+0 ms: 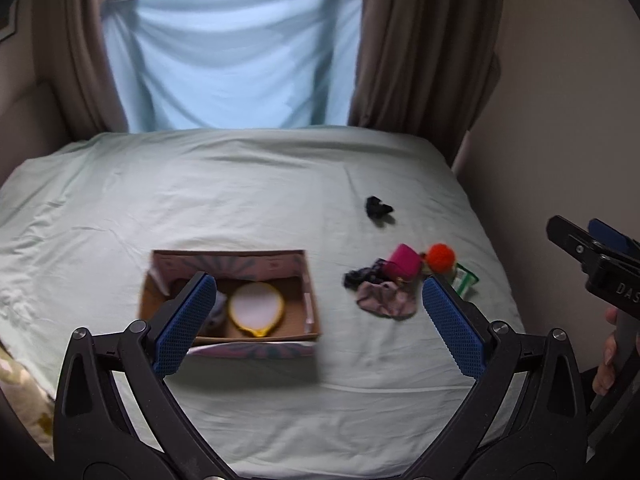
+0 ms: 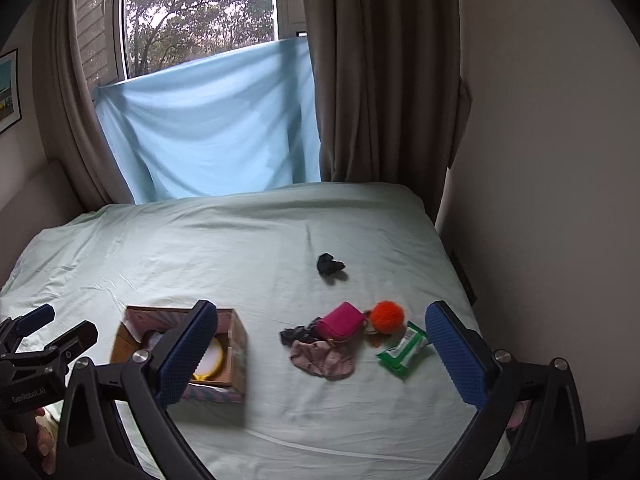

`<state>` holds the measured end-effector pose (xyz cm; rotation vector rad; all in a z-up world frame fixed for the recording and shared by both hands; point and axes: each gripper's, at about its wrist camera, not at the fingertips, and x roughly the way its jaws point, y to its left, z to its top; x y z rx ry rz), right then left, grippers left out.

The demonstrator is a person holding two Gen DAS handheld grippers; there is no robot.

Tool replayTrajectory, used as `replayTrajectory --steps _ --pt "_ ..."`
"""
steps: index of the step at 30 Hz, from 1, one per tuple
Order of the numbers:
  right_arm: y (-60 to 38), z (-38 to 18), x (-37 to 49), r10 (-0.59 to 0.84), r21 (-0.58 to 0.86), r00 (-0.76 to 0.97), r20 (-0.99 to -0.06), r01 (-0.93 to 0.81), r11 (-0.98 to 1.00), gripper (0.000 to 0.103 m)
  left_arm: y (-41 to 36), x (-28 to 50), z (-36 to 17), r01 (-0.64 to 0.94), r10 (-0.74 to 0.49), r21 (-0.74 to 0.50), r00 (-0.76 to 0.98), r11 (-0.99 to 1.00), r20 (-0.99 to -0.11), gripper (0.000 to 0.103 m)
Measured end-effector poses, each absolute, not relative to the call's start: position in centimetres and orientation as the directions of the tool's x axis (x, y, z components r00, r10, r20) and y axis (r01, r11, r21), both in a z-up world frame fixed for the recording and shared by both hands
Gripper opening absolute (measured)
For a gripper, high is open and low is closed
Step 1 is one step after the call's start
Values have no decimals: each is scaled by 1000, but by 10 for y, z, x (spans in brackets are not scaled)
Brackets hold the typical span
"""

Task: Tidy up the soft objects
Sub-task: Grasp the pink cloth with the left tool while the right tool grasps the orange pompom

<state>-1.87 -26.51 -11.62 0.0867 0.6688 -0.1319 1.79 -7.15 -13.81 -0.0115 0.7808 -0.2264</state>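
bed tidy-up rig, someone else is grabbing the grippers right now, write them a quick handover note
Left gripper: open, empty, held above the bed, over the box.
Right gripper: open, empty, held above the bed toward the pile.
Cardboard box: on the near left of the bed, already holding a round yellow-rimmed item and something pale beside it.
Left to gather, right of the box: pink pouch, orange pom-pom, pinkish cloth, dark patterned cloth, green wipes pack.
A black fabric piece lies alone, farther back.
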Motion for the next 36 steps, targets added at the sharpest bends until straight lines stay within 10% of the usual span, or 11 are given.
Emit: replayTrajectory --steps 36 --pt "-437 -445 191 64 94 644 -762 13 995 94 -286 168 -495 258 -90 40 473 965 -876 101"
